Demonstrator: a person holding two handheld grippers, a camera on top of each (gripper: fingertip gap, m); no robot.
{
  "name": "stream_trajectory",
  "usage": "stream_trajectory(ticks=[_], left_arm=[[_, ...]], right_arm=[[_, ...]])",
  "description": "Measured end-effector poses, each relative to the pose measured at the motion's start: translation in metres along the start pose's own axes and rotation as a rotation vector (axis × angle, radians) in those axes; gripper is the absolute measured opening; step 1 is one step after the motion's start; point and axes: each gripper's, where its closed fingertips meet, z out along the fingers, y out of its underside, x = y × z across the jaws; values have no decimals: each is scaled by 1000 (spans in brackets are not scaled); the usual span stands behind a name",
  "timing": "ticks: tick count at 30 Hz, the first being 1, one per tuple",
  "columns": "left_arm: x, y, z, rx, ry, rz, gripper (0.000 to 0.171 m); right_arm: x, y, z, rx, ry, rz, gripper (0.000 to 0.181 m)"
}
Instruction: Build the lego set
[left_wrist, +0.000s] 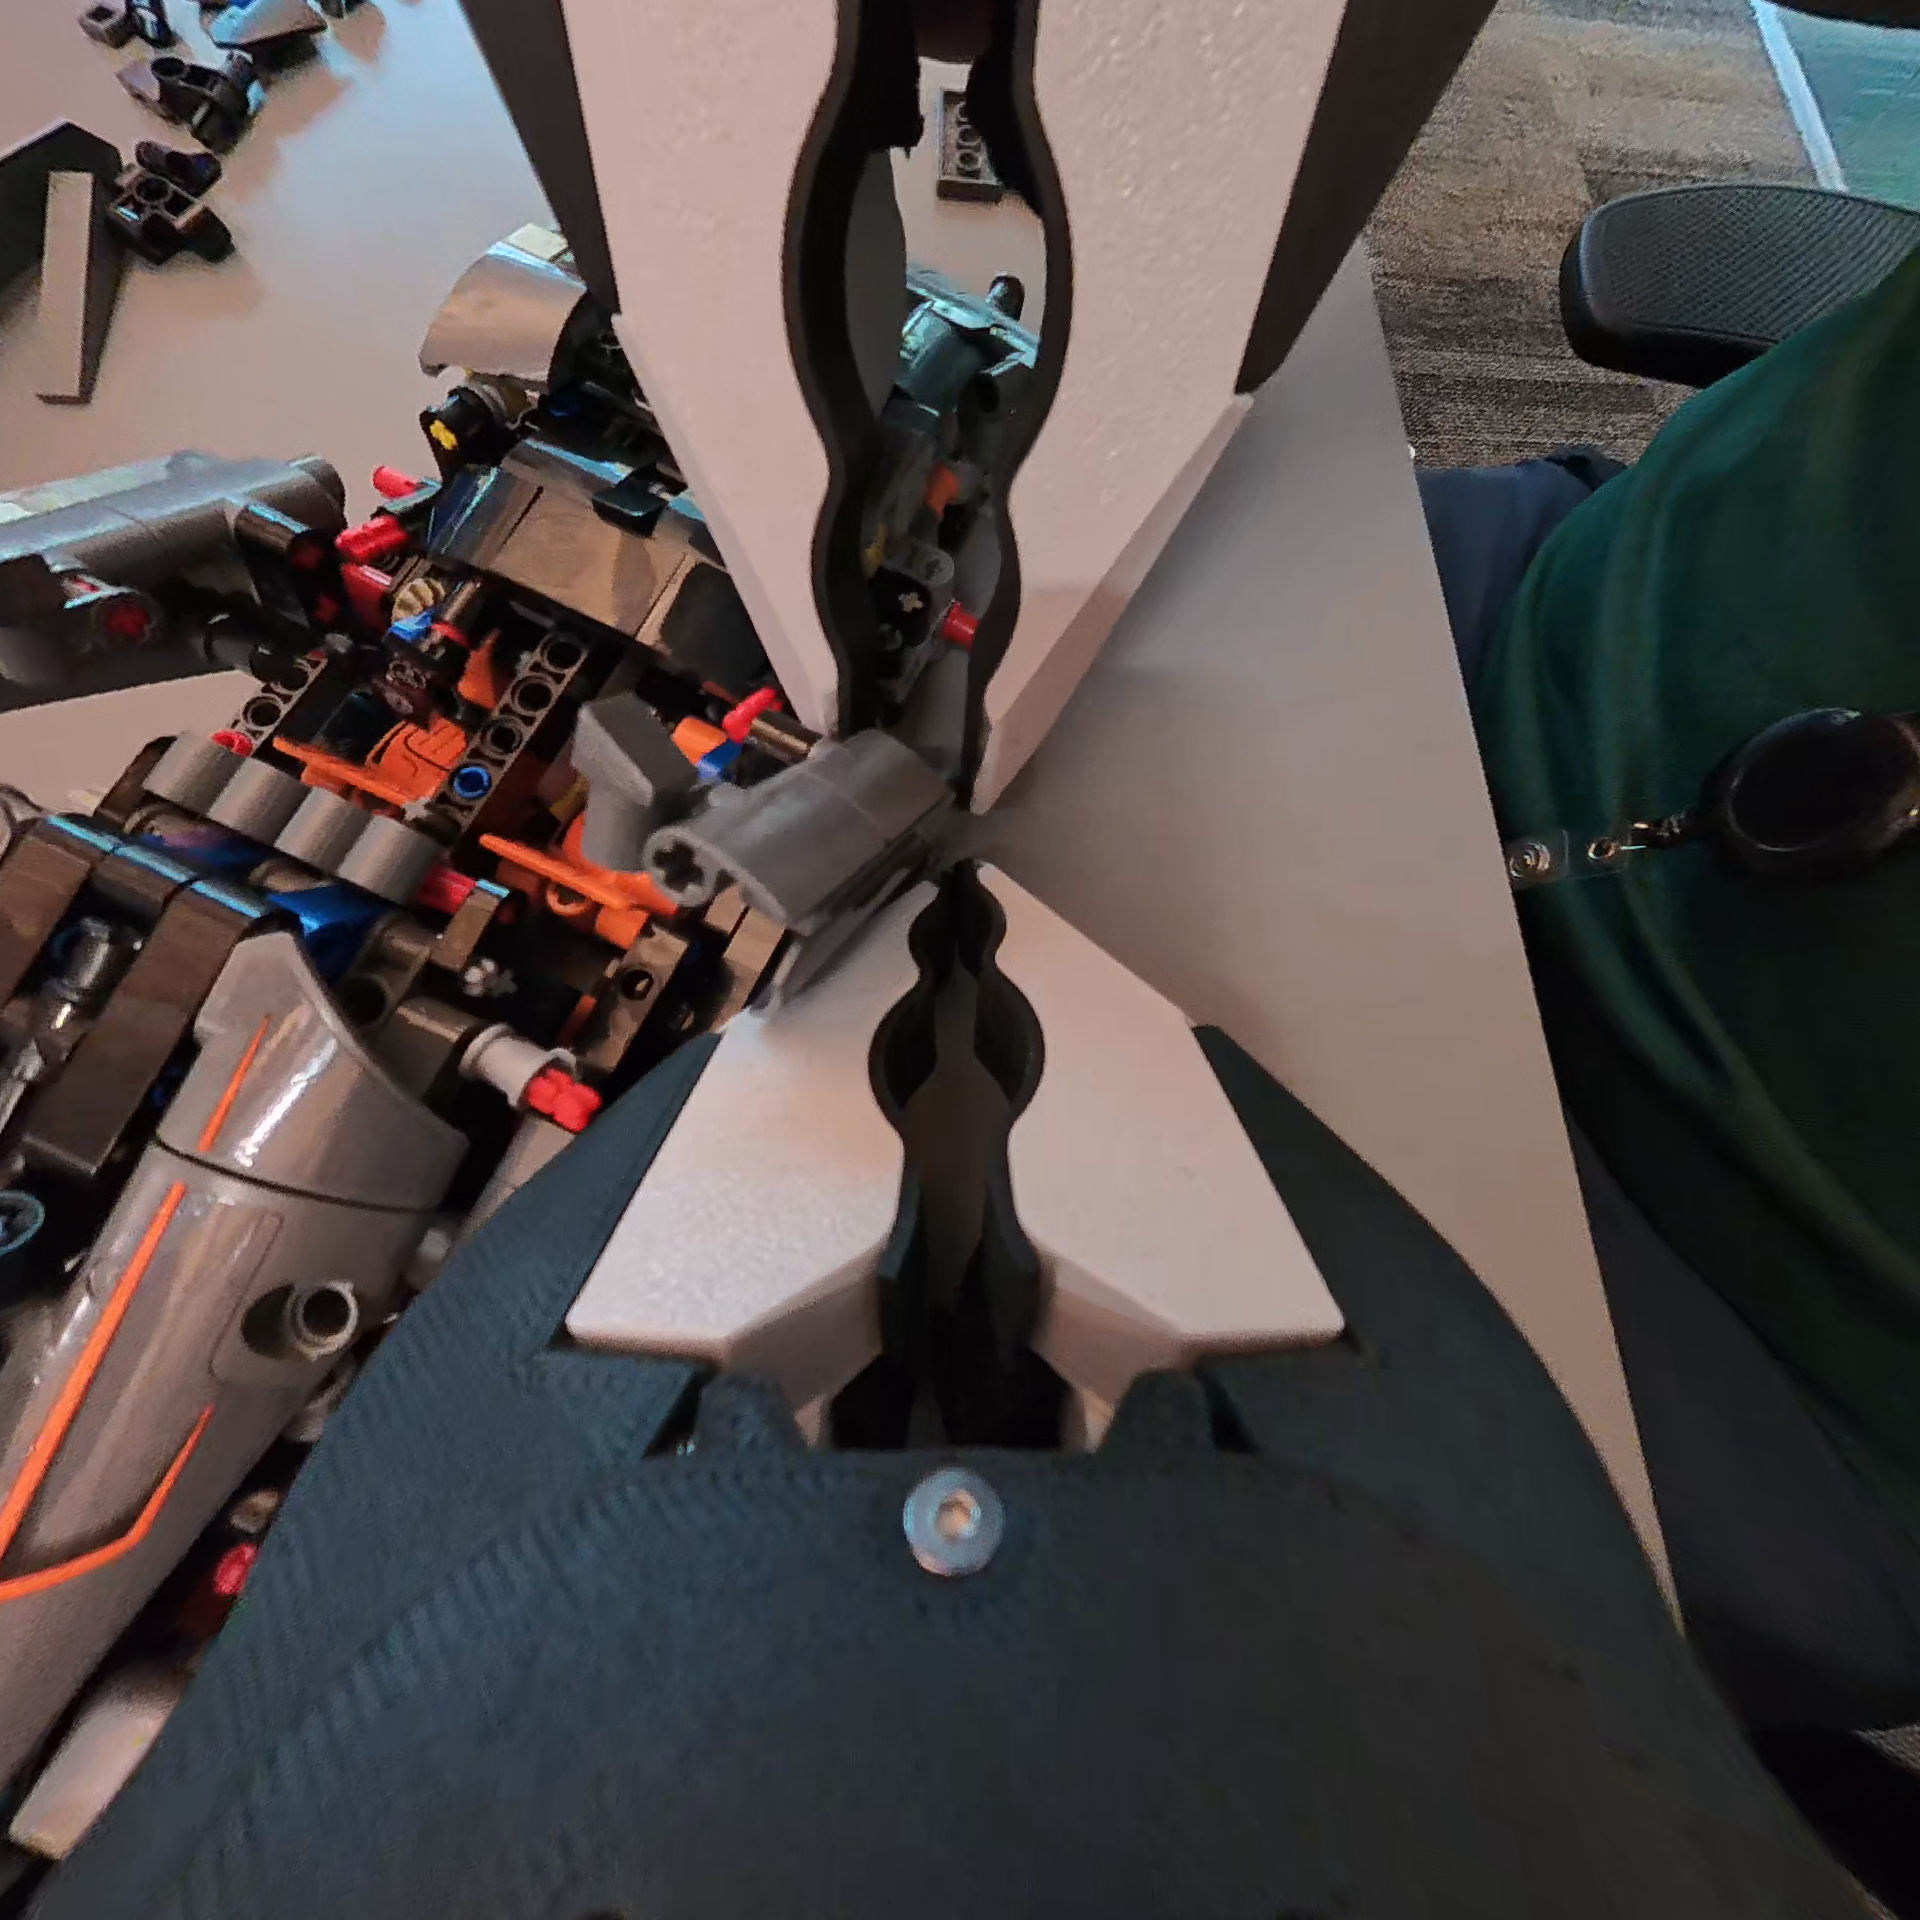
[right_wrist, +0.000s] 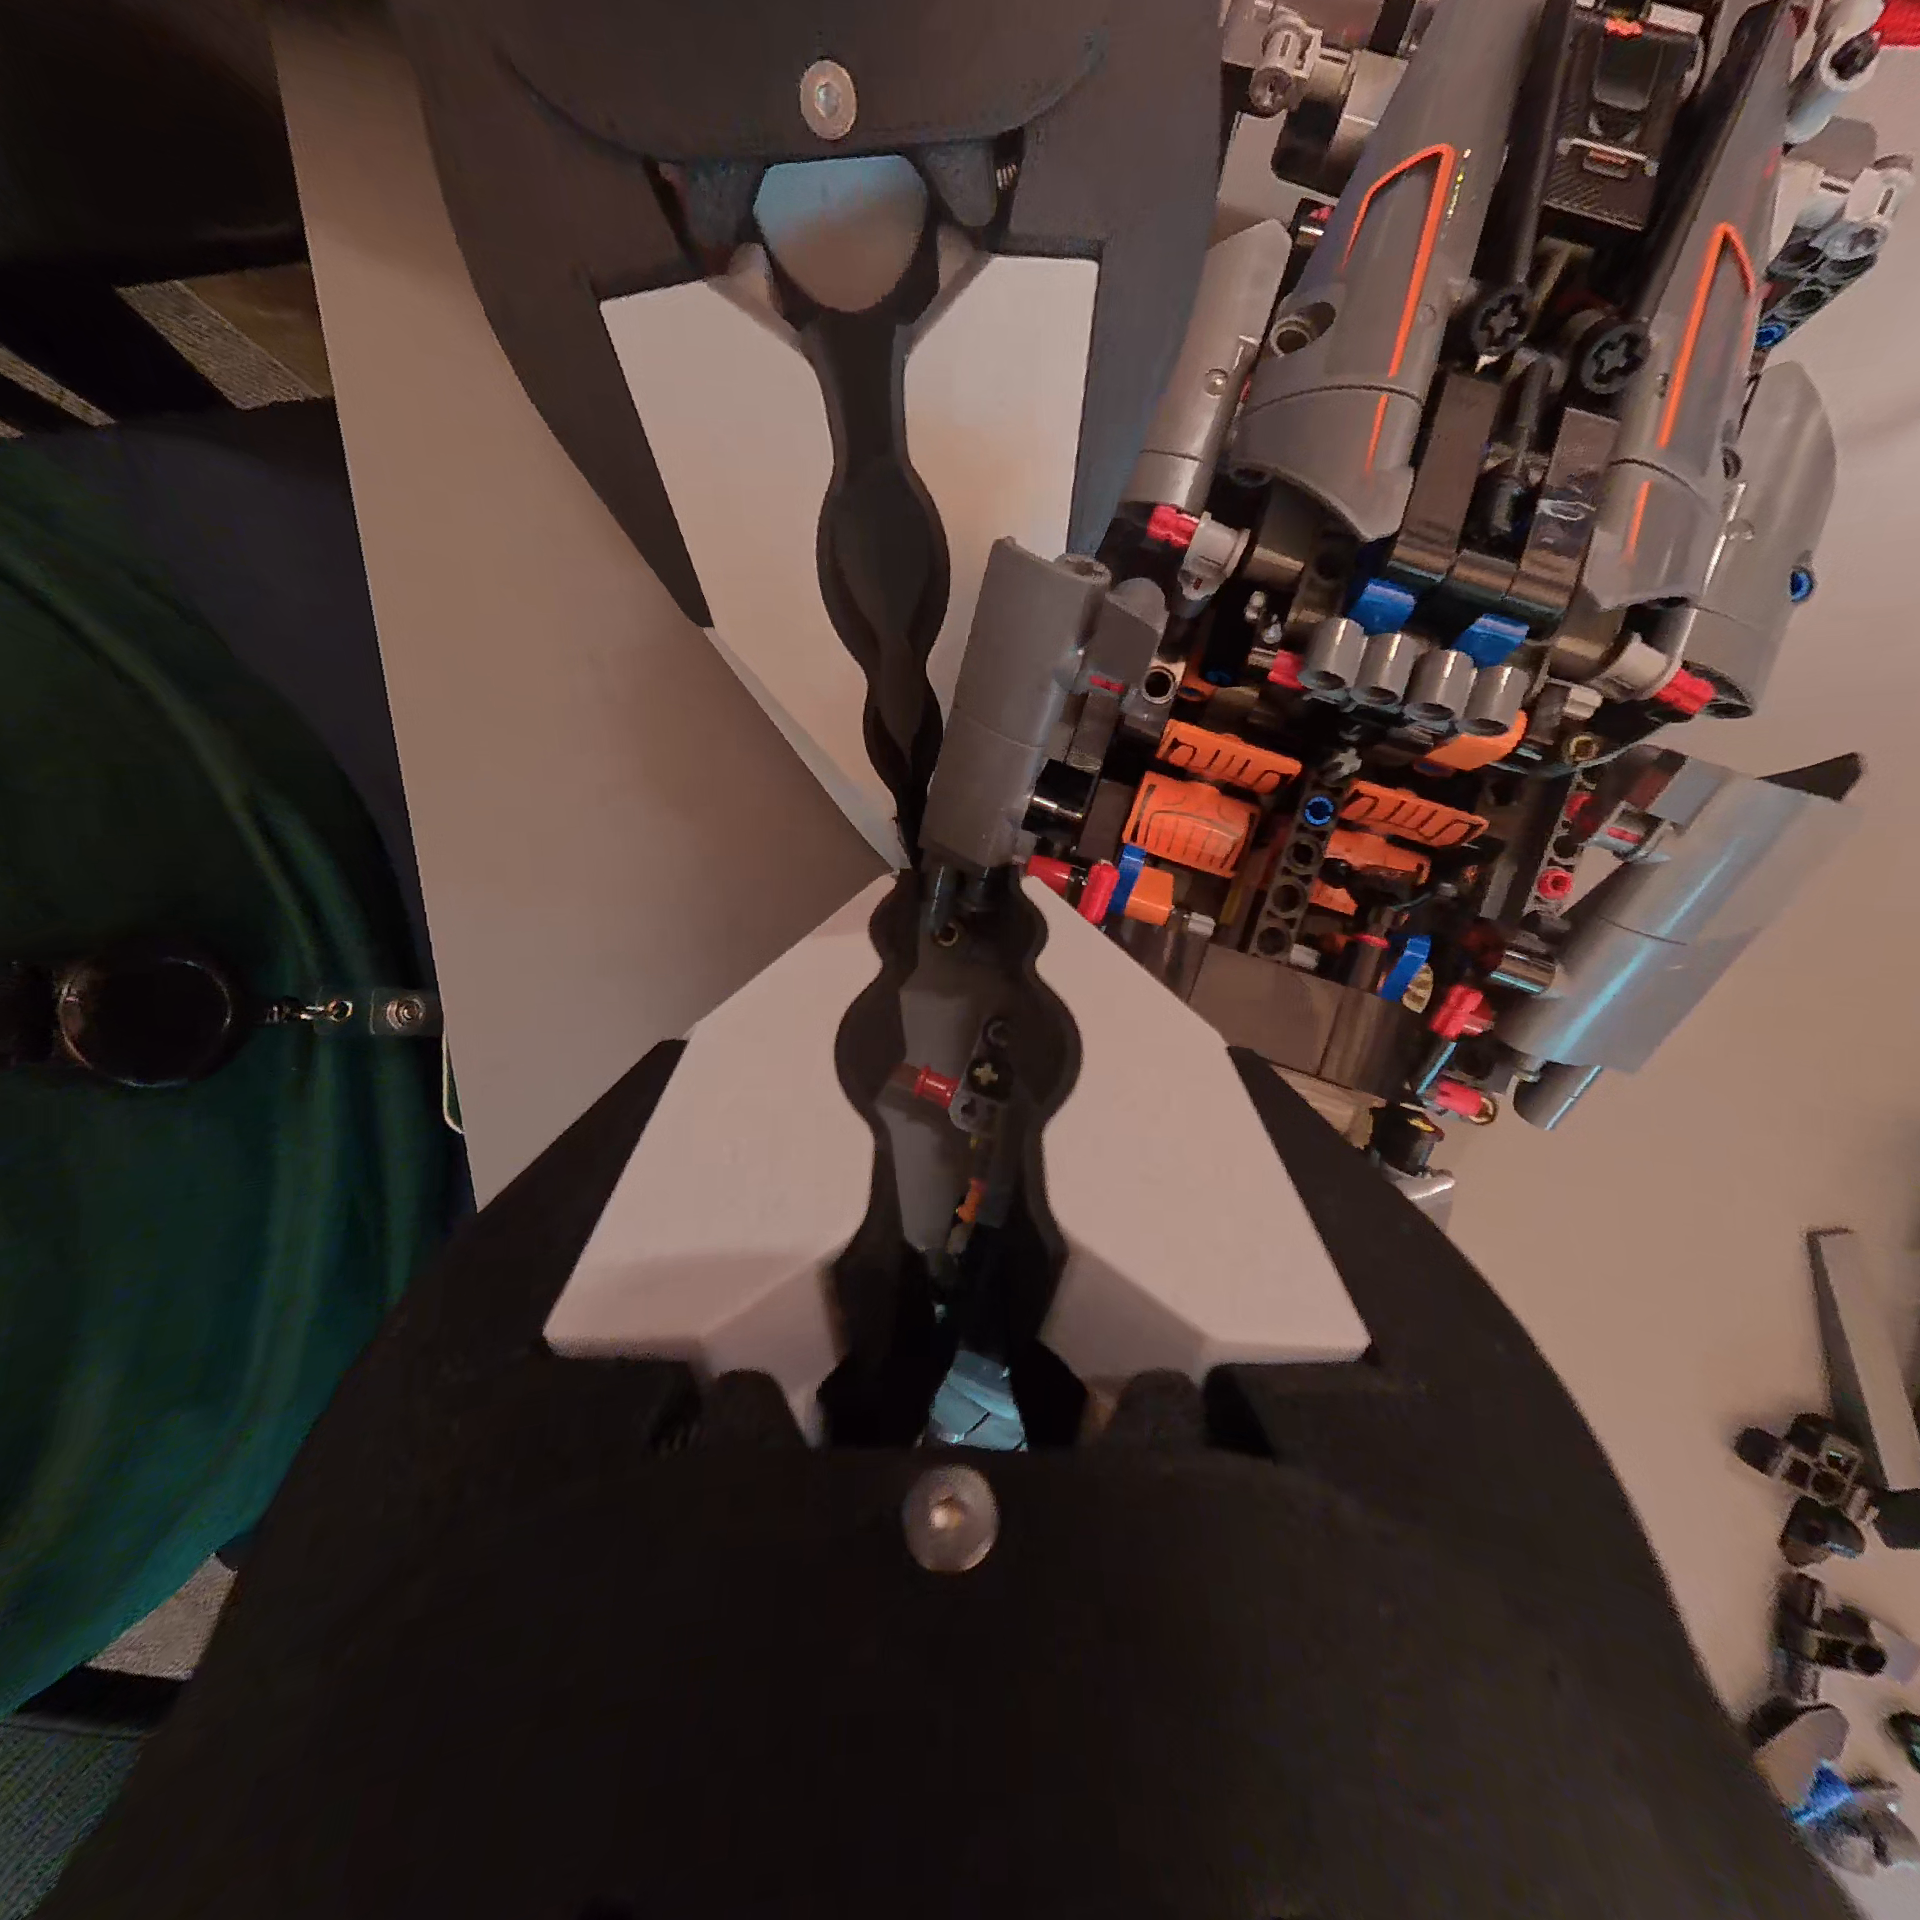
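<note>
Tip to tip over the model's (right_wrist: 1351, 790) open cockpit: left gripper (left_wrist: 951, 868) clamps the grey connector sub-assy (left_wrist: 790, 831) at its end; long axis points out twd the model; right gripper (right_wrist: 961, 899) closed on a small dark part adj., nearer the chassis.

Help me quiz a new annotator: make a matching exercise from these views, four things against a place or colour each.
Things:
1 grey connector piece
2 seats
3 badge reel
4 loose black pieces

Descriptions:
a orange
b lying on the table, away from the lego model
c hanging on a green shirt
d pinched in the left gripper

Pairs: 1-d; 2-a; 3-c; 4-b
</note>
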Motion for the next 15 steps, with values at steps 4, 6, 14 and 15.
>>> stream_trajectory(ticks=[4,6,14,15], left_arm=[[1,0,0,1,15,0,0],[1,0,0,2,18,0,0],[2,0,-1,4,44,-17,0],[2,0,-1,4,44,-16,0]], right_arm=[[0,0,0,1,-3,-32,12],[-1,0,0,0,-11,-43,12],[-1,0,1,-5,-22,-67,11],[-1,0,1,-5,-20,-82,11]])
